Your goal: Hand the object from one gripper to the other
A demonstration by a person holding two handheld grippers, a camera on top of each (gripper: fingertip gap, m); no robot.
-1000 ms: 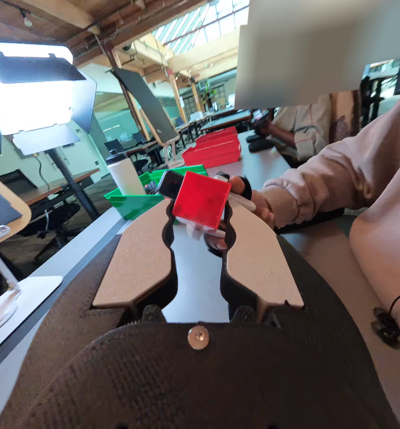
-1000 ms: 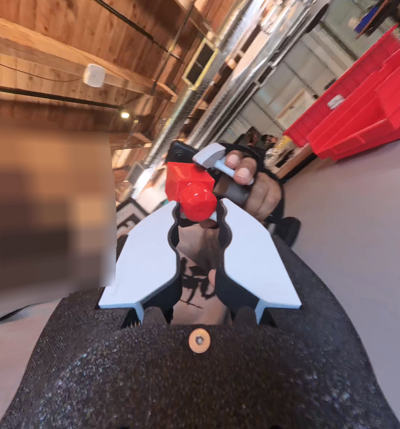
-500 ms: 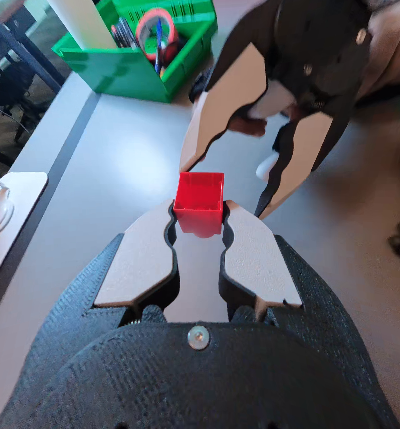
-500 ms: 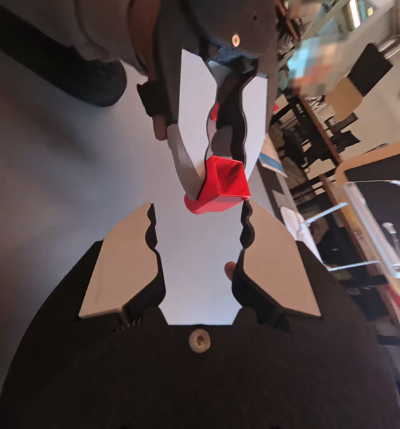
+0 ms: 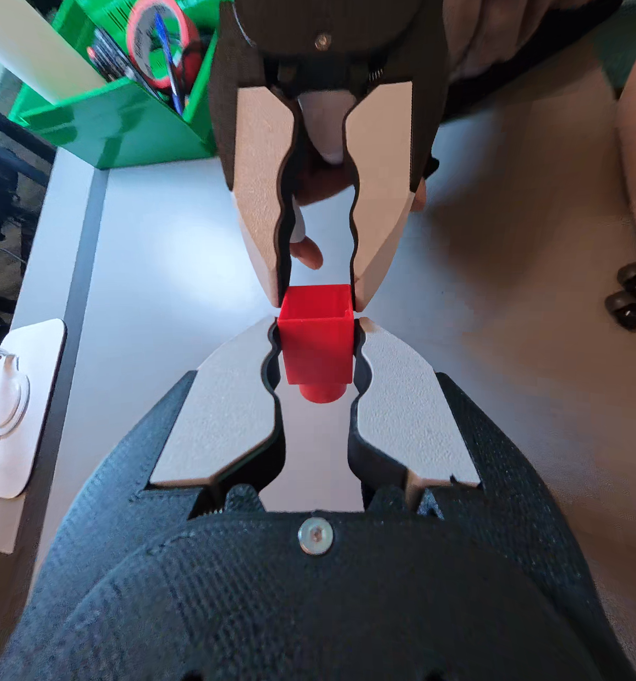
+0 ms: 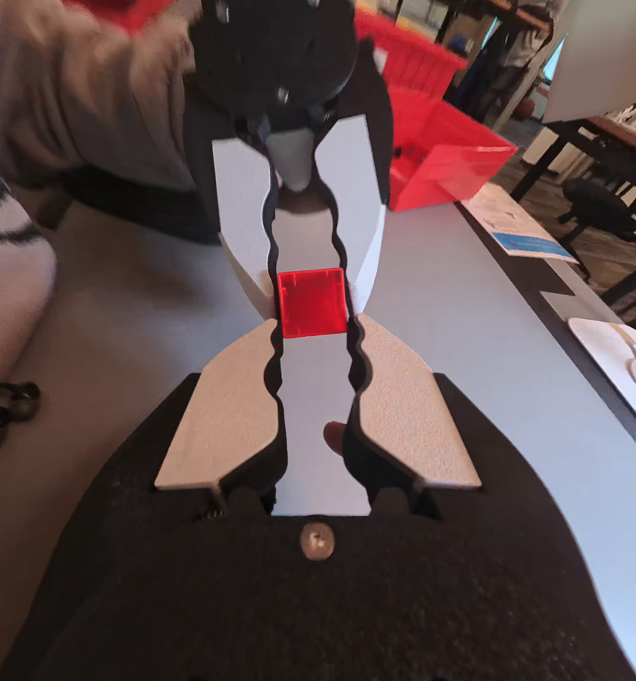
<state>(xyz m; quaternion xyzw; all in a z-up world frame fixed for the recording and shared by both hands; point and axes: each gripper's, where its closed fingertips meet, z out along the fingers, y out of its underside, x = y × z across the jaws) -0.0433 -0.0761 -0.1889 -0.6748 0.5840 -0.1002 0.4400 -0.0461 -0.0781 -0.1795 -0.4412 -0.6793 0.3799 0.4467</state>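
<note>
We've got both claws nose to nose over the grey bench (image 5: 169,236), and the red plastic piece (image 5: 316,341) sits right in the middle of the frame between them. It looks like a small hollow square cup with a round stub underneath.

Our left claw (image 5: 317,333) is pinching it on 2 opposite flat walls, fingertips pressed right against the sides. The right claw (image 5: 318,296), coming down from the top of the left wrist view, has its tips touching the cup's far rim on both sides, so it looks closed onto it too, though how firmly it bites we can't say. From the right wrist view the red piece (image 6: 312,303) shows its open mouth at center frame, with the right claw (image 6: 314,326) tips hugging its lower edge and the left claw (image 6: 311,294) behind it.

Handling guess: light, rigid, thin-walled plastic, fairly slick. The flat walls are the place to grab, not the round stub. Squeezing too hard near the open rim could flex it, and a shallow bite might let it pop out once 1 side lets go.

There's a green bin (image 5: 124,121) in the upper left, and a red bin (image 6: 442,158) shows in the upper right of the right view.
</note>
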